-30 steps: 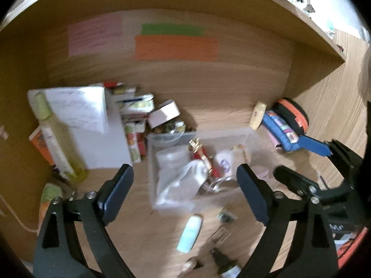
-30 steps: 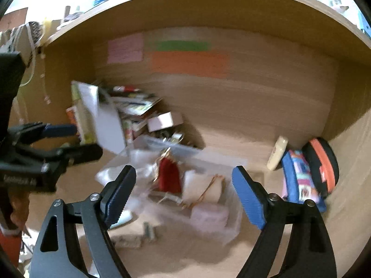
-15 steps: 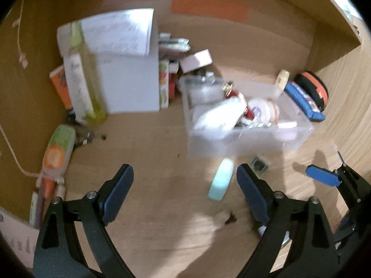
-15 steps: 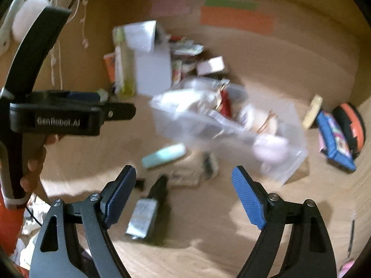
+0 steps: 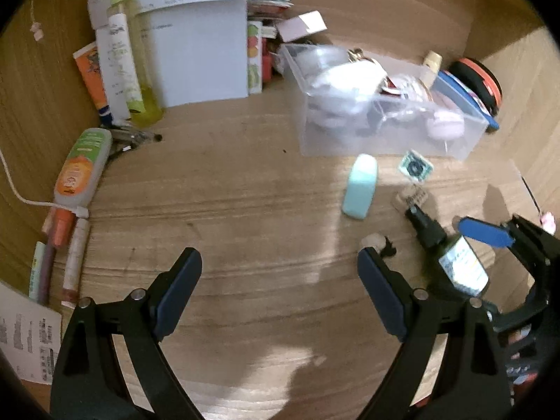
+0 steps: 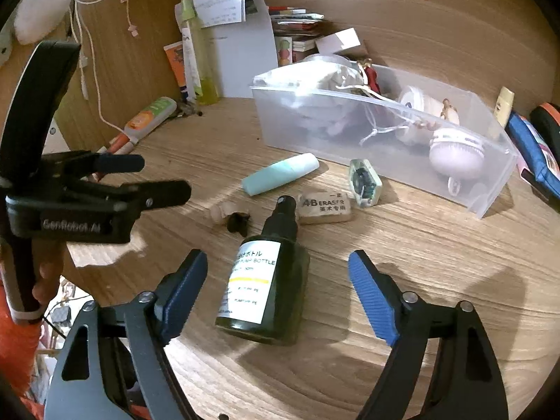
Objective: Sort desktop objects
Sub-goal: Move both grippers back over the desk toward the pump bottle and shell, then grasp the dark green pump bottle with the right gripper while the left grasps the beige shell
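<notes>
My right fingers (image 6: 278, 301) had just been closing a bit but weren't clenched yet, with the bottle (image 6: 264, 285) lying on the worktop (image 6: 420, 262) between them. Left fingers (image 5: 280, 297) were released, empty. Next I'd probably need to lower and pinch its body.
</notes>
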`<state>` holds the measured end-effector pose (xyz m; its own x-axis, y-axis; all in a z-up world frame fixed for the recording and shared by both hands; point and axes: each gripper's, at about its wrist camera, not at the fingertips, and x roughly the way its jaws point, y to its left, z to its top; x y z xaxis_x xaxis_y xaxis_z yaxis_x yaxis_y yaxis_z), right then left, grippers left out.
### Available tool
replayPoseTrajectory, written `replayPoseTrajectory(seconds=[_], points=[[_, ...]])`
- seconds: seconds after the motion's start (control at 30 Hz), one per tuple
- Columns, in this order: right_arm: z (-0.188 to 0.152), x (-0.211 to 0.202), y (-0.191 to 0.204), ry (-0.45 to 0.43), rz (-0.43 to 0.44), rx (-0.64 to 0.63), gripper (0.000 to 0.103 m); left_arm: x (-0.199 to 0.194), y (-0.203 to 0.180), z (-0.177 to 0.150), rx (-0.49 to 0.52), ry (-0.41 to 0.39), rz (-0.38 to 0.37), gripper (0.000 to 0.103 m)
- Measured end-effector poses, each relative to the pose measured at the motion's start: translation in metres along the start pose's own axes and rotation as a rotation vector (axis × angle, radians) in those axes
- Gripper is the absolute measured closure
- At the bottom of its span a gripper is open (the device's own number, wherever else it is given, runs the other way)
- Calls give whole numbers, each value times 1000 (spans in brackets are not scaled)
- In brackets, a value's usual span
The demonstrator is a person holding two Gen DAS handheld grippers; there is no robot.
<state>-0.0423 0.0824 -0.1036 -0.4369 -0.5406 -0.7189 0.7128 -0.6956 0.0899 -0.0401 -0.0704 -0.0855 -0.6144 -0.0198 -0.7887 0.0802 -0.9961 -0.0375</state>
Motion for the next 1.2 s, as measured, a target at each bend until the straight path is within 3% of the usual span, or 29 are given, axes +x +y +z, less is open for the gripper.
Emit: replayPoseTrajectory(seconds=[0.1, 0.2, 0.23, 0.37, 0.53, 0.67, 0.83, 0.9, 1.0, 1.2], points=[[0, 3, 1, 16, 10, 5, 33, 4, -9, -4, 55, 25, -44, 12], [1, 6, -1, 24, 14, 18, 42, 9, -18, -4, 96, 28, -29, 13], [1, 6, -2, 28, 20, 23, 47, 11, -20, -4, 105, 30, -27, 15], [1, 8, -5, 31, 19, 31, 50, 21, -22, -1, 120, 55, -27, 28], [4, 10, -6, 33, 17, 24, 56, 25, -28, 4, 130, 56, -41, 30], [5, 13, -7, 42, 24, 15, 65, 28, -35, 9, 143, 56, -56, 40], [4, 11, -14, 35, 16, 22, 65, 29, -46, 12, 177, 38, -66, 59], [3, 9, -19, 30, 7, 30, 65, 28, -50, 11, 195, 31, -80, 75], [3, 5, -25, 29, 8, 46, 65, 28, -56, 10, 227, 13, -87, 89], [7, -4, -38, 4, 6, 76, 65, 27, -50, 11, 186, 11, -95, 89]])
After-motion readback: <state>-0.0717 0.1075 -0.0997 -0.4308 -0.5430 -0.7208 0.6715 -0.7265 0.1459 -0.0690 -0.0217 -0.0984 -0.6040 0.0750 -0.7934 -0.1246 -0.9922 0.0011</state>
